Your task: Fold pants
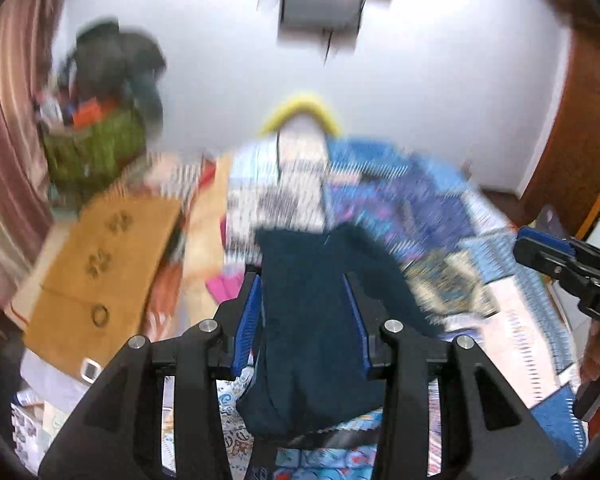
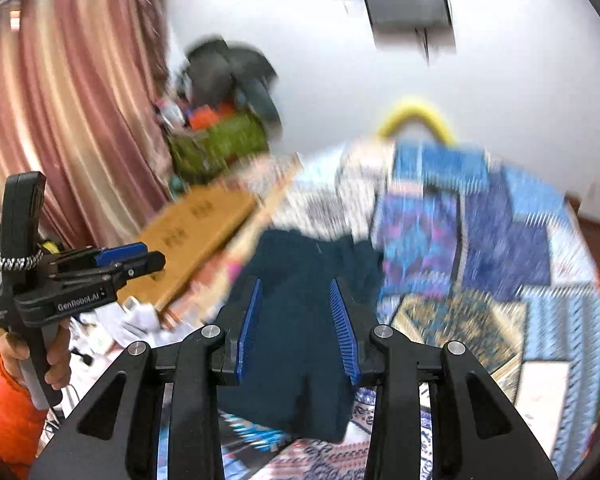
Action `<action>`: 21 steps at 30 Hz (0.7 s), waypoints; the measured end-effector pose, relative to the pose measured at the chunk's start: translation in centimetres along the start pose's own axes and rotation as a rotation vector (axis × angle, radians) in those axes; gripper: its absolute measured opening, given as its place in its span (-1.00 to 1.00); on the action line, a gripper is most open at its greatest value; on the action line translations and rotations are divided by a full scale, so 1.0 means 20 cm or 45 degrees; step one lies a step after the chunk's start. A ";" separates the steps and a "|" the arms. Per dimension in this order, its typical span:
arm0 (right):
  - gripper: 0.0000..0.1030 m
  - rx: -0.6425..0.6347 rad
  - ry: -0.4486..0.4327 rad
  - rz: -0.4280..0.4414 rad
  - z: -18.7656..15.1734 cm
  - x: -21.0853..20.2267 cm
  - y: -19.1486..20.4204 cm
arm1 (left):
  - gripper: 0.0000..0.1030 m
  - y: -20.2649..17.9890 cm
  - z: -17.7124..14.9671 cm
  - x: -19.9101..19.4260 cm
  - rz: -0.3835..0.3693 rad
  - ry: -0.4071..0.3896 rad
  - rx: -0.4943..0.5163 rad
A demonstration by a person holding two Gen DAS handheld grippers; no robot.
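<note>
On the far left hang pink curtains point(image 2: 59, 100), and just right of them a green basket point(image 1: 95, 152) is piled with dark clothes, pushed against the wall out of the way. Nearer lies a flat cardboard box point(image 1: 95, 272), set aside at the left edge of the bed.

The left gripper point(image 1: 306, 308) holds its fingers point(image 1: 249, 320) spread, with the dark blue pants point(image 1: 320, 320) lying between them — whether the fabric is touched I cannot tell, as the view is blurred. The pants lie lengthwise on the patchwork quilt point(image 1: 440, 208), running from near to far, probably so the legs can be folded over.

The right gripper point(image 2: 295, 320) also hovers over the pants with fingers point(image 2: 342, 332) spread, gripping nothing. Both seem poised side by side — likely to take one edge together. A yellow hoop point(image 2: 416, 114) shows past the far end.
</note>
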State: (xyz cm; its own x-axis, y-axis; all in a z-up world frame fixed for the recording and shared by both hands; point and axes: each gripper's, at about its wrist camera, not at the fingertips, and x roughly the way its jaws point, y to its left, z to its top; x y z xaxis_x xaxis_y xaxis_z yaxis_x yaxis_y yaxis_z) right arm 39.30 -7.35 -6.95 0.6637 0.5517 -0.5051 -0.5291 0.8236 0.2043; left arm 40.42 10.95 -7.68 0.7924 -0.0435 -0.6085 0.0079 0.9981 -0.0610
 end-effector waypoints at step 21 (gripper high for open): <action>0.41 -0.111 -0.542 -0.075 -0.32 -1.06 0.63 | 0.61 -0.33 -0.45 -1.39 0.080 -0.593 0.037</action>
State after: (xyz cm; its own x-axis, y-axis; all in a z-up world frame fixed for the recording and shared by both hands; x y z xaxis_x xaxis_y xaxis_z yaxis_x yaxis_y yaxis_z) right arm 15.14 -9.44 1.05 0.8431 0.5244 -0.1191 -0.5145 0.8510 0.1050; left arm 12.88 5.24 2.58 0.9812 0.0347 -0.1897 -0.0372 0.9993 -0.0095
